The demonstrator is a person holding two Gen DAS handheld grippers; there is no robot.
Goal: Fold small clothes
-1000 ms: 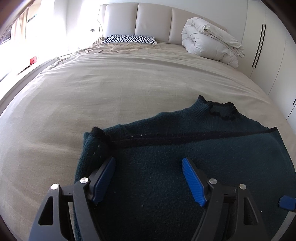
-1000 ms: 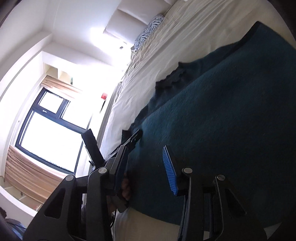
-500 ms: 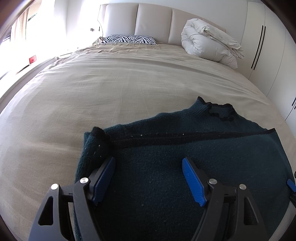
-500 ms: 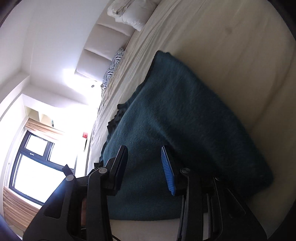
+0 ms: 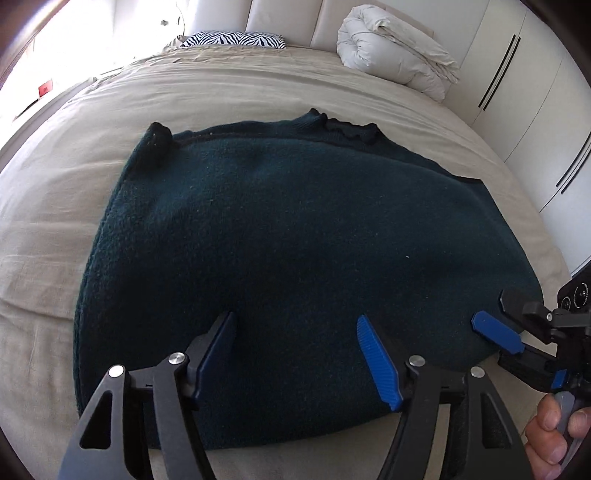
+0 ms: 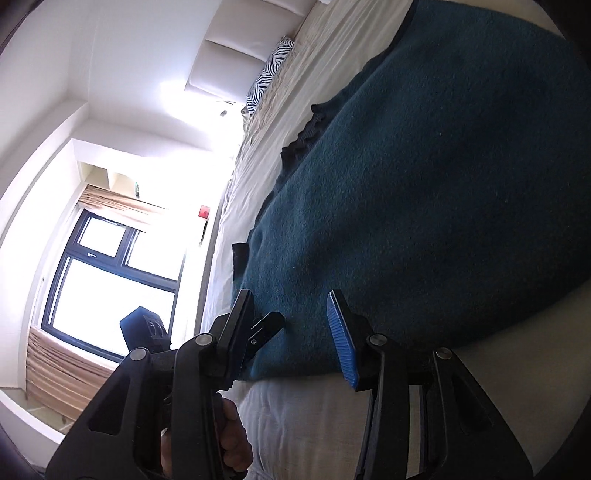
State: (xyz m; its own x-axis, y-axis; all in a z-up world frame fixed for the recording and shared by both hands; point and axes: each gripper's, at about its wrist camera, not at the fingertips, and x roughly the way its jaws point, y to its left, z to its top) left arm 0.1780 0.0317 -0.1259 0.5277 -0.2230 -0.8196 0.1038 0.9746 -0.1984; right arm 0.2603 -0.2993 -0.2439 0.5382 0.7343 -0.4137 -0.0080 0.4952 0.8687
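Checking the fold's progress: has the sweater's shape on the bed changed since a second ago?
Yes. The dark green sweater now lies doubled over towards the headboard, hiding its black trim line.

Daylight scene, strong and uneven. In the right wrist view a dark-framed window [image 6: 110,280] at 9 o'clock is blown out, glare washing over the white wall toward 11. In the left wrist view the same overexposure sits at 10–11 o'clock, bleaching the edge of the beige-sheeted bed [image 5: 229,92]. The dark teal fleece garment [image 5: 295,236] reads underexposed, texture barely visible, with soft shadow at its near hem. Heavy fisheye bending and black vignette at all corners. Focus is sharp mid-frame; black finger arms at 6 o'clock slightly soft.
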